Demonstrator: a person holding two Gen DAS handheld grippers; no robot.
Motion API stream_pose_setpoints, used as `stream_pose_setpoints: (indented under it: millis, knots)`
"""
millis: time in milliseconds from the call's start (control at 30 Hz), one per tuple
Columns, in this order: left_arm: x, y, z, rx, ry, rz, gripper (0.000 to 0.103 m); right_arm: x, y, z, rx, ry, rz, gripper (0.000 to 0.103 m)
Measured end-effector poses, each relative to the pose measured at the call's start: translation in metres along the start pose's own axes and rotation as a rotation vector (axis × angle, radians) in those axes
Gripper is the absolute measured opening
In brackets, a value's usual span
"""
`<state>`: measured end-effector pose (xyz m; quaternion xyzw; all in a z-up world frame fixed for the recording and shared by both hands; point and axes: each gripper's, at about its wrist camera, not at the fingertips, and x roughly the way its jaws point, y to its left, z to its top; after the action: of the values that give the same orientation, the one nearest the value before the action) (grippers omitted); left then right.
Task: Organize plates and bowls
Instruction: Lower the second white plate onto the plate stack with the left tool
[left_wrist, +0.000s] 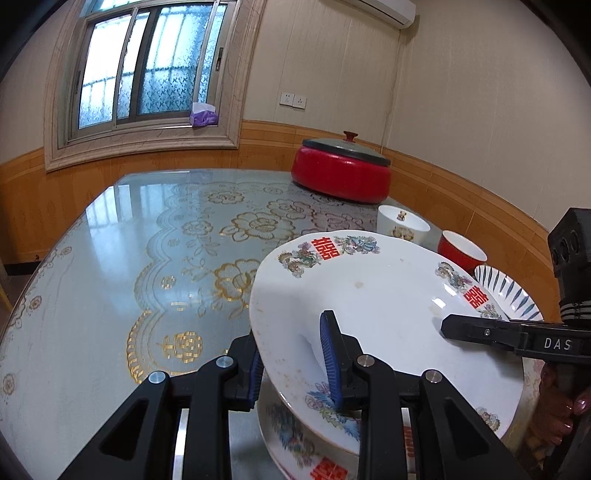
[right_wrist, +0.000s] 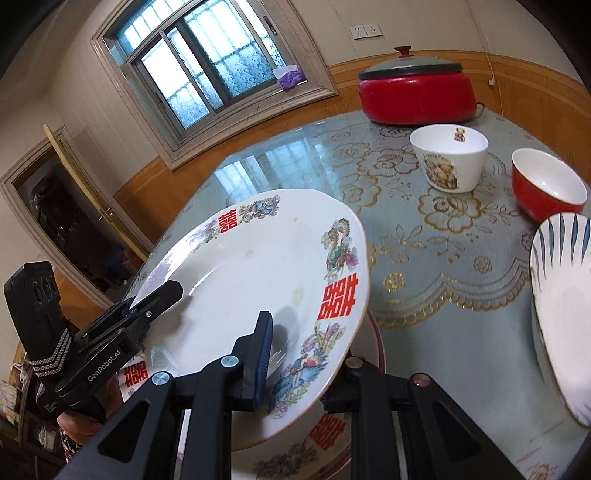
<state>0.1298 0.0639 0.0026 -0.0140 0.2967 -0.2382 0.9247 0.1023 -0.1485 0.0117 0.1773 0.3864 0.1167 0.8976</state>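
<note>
I have both hand-held grippers pinching one white porcelain plate with red double-happiness characters (left_wrist: 388, 295): the left hand-held gripper (left_wrist: 291, 365) clamps its near rim, the right hand-held gripper (right_wrist: 299, 362) its opposite edge. The plate hangs tilted at lower centre above a second matching plate (right_wrist: 325, 439) on the glass-covered tabletop (left_wrist: 147, 258). At right I count two bowls, one white (right_wrist: 448, 162), one red (right_wrist: 546, 192), and one blue-striped white plate (right_wrist: 561, 314).
</note>
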Motion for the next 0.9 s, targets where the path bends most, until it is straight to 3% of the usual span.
stream_pose_setpoints:
  millis: [700,900]
  knots:
    - [0.007,0.0,-0.023,-0.028,0.113,0.067,0.03,0.007,-0.004,-0.023,0.04,0.08,-0.029,0.026]
    - [0.004,-0.004,-0.025,-0.014,0.103,0.078,0.03,0.0,-0.01,-0.023,0.063,0.083,-0.01,0.027]
